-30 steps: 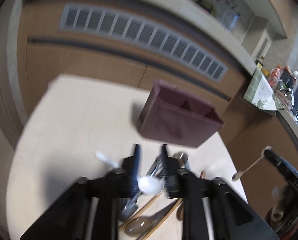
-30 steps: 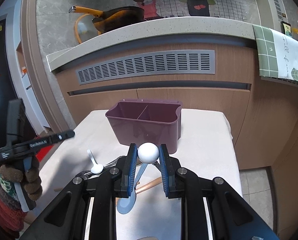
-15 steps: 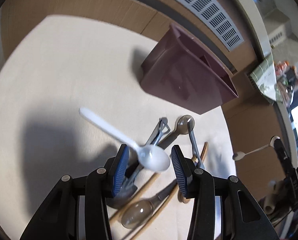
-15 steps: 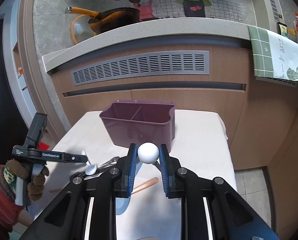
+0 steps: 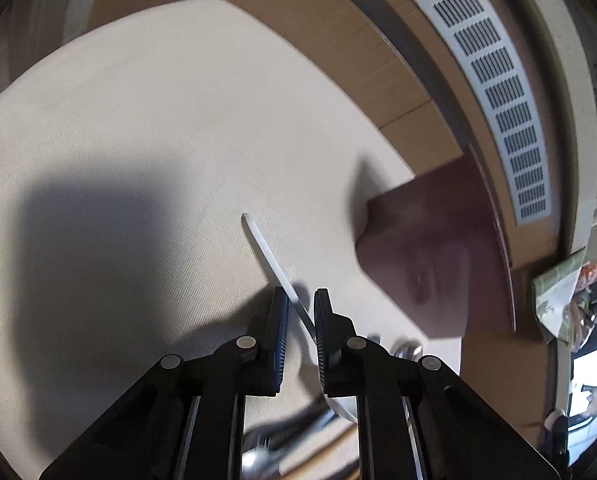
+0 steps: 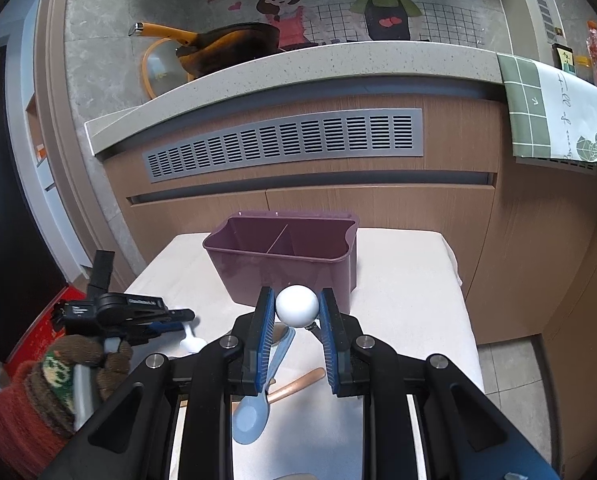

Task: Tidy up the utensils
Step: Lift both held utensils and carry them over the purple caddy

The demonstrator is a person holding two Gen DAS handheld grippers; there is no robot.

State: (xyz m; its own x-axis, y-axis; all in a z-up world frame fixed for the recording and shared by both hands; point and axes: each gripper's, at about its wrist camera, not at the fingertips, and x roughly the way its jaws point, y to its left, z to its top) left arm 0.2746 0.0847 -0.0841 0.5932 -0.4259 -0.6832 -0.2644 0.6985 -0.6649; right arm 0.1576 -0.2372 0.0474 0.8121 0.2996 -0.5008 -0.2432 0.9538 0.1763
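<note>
Three big Chinese signs, 就是家, on the wall picture [image 6: 362,4] above the counter [image 6: 298,76], beside the cartoon boy's head, smaller signs under them too small to read, black brush writing on the hanging towel [image 6: 558,116], not readable, white lettering on the left gripper [image 6: 178,320], too small to read

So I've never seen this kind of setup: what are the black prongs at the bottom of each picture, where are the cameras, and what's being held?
No robot here: a person holds a hand-held gripper in each hand, with a camera on each looking along its two fingers. The left-hand view shows the left gripper, whose fingers have just been closing around a white plastic spoon's handle on the cloth-covered table. The right-hand view shows the right gripper clamped on a utensil's white ball end. Behind stands the purple two-compartment caddy; a blue spoon lies below.
</note>
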